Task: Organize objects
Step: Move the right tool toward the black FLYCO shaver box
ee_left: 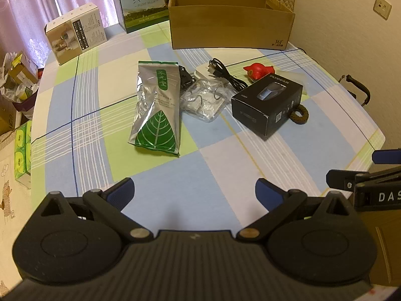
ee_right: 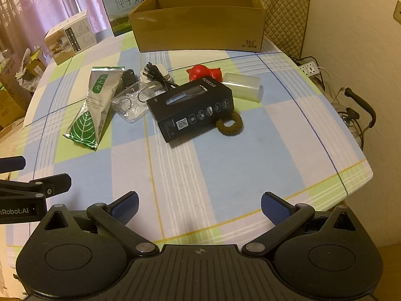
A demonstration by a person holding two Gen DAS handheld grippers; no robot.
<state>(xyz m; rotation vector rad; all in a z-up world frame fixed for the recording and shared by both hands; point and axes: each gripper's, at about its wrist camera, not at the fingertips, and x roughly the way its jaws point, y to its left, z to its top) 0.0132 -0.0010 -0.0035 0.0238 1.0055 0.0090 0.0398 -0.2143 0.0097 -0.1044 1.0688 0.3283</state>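
The black shaver box (ee_right: 191,109) lies mid-frame on the checked bench (ee_right: 225,175), its edge resting on a brown braided ring (ee_right: 230,123). Lifting the box may drag the ring or snag the black cable (ee_right: 160,79) just beside it. The empty cardboard box (ee_right: 198,28) waits at upper centre. The left claw (ee_left: 195,190) and right claw (ee_right: 199,207) hang wide open, holding nothing. A silver tea pouch (ee_right: 94,107) and crinkled clear packet (ee_right: 129,105) crowd the left.

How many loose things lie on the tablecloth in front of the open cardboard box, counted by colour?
Black: 3 (razor box, cable, small black item, unclear what)
Silver-green: 1 (tea pouch)
Red: 1 (toy)
Brown: 1 (braided ring)
Clear or whitish: 3 (plastic packet, pale tube, white charger)
Total: 9
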